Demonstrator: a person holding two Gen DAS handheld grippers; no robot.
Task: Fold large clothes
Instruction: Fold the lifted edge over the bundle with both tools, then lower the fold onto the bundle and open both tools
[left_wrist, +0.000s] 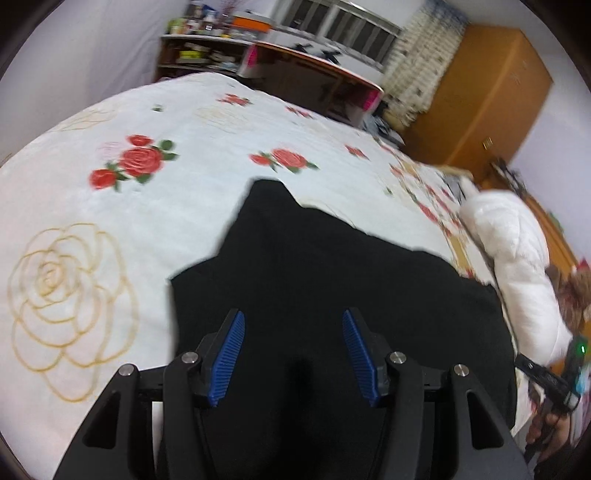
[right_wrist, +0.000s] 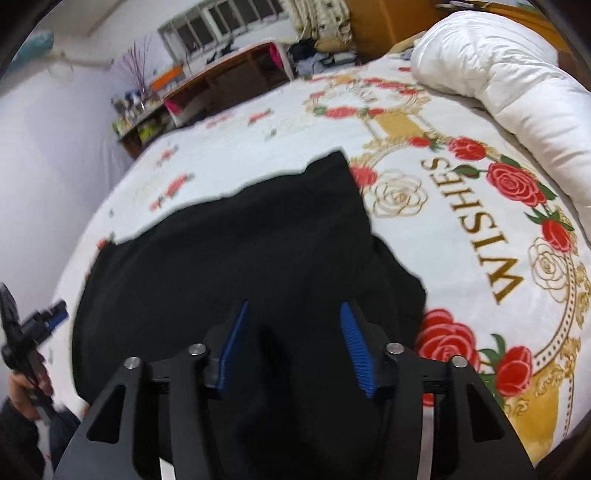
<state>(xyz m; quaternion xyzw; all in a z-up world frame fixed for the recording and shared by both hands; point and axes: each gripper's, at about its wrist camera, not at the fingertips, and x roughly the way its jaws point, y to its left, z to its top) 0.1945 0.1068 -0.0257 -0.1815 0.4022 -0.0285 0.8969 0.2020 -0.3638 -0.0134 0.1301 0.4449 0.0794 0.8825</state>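
A black garment (left_wrist: 332, 273) lies spread on a bed, on a white bedspread (left_wrist: 110, 221) printed with red and gold roses. It reaches toward both cameras and fills the lower middle of each view; its far edge is jagged, with one corner pointing away.

The left gripper (left_wrist: 293, 325) hangs over the cloth with its blue-padded fingers (left_wrist: 232, 350) well apart and nothing pinched between them. The right gripper (right_wrist: 293, 317) is likewise spread above the garment (right_wrist: 240, 258), pads clear of the fabric.

Only the right wrist view shows the bedspread's gold wreath and the word "WISHES" (right_wrist: 469, 229), just right of the garment, and the left gripper held in a hand (right_wrist: 27, 387) at the left edge. A rolled white duvet (right_wrist: 517, 85) lies beyond. Only the left wrist view shows the orange wardrobe (left_wrist: 487, 92) by the far wall; a wooden desk (left_wrist: 314, 81) stands past the bed.
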